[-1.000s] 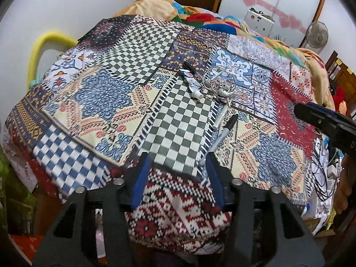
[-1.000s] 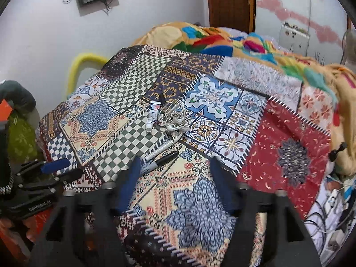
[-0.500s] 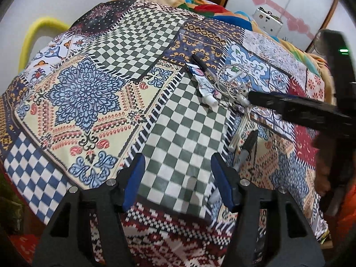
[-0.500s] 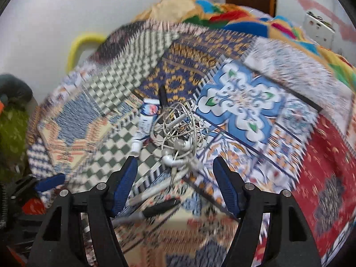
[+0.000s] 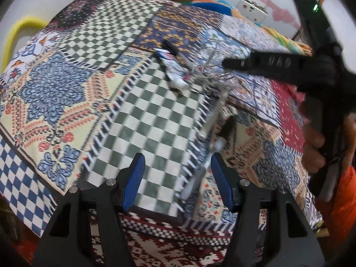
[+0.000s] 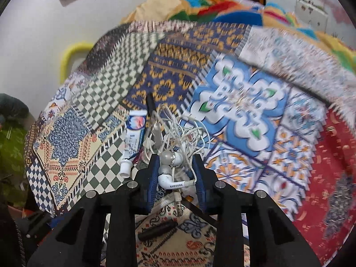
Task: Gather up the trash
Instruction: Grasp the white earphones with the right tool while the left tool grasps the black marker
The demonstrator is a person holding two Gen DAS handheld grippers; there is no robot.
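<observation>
A tangle of white earphones (image 6: 175, 138) lies on the patchwork bedspread (image 6: 242, 102) beside a flattened toothpaste tube (image 6: 133, 138) and a black pen (image 6: 150, 104). My right gripper (image 6: 175, 162) has its fingers on either side of the earbuds, narrowed but with gaps showing; in the left wrist view its finger (image 5: 255, 63) reaches over the tangle (image 5: 213, 66). My left gripper (image 5: 176, 166) is open and empty above the green checked patch. A white pen (image 5: 213, 120) and a marker (image 5: 195, 182) lie to its right. The tube (image 5: 173, 71) shows there too.
A black marker (image 6: 158, 231) lies under the right gripper. A yellow tube frame (image 5: 15, 33) stands at the bed's left edge. Piled colourful bedding (image 6: 200, 2) lies at the far end. The bedspread's front edge (image 5: 155, 233) drops just below the left gripper.
My right gripper has moved down and forward onto the earphone tangle, and its fingers have narrowed around the earbuds. My left gripper has moved forward over the checked patch, still open.
</observation>
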